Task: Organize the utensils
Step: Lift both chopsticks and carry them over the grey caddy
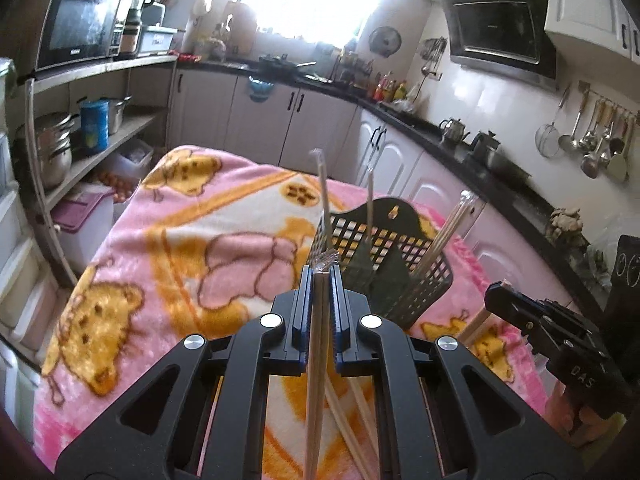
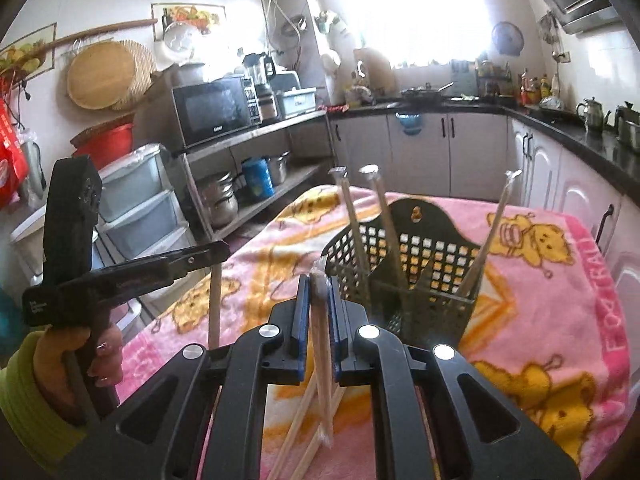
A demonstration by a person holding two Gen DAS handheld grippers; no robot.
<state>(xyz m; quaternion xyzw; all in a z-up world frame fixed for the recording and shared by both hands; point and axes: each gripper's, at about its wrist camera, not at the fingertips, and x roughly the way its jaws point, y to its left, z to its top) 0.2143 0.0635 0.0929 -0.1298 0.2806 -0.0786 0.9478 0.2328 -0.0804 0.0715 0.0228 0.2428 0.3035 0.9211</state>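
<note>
A black lattice utensil basket (image 1: pixel 400 256) stands on the pink blanket and also shows in the right wrist view (image 2: pixel 416 268). Several wrapped chopstick pairs (image 1: pixel 440 236) stand in it, leaning outward. My left gripper (image 1: pixel 320 276) is shut on a wrapped chopstick pair (image 1: pixel 316 360), held upright just left of the basket. My right gripper (image 2: pixel 318 284) is shut on another wrapped chopstick pair (image 2: pixel 322 360), just in front of the basket. More chopsticks (image 2: pixel 300 432) lie loose on the blanket under the grippers. The left gripper also shows in the right wrist view (image 2: pixel 216 254).
The pink bear-print blanket (image 1: pixel 168 272) covers the table. A shelf with pots and a microwave (image 1: pixel 80 28) stands to the left. Black countertops with kettles (image 1: pixel 454 130) and white cabinets run along the back and right. Hanging ladles (image 1: pixel 592 140) line the right wall.
</note>
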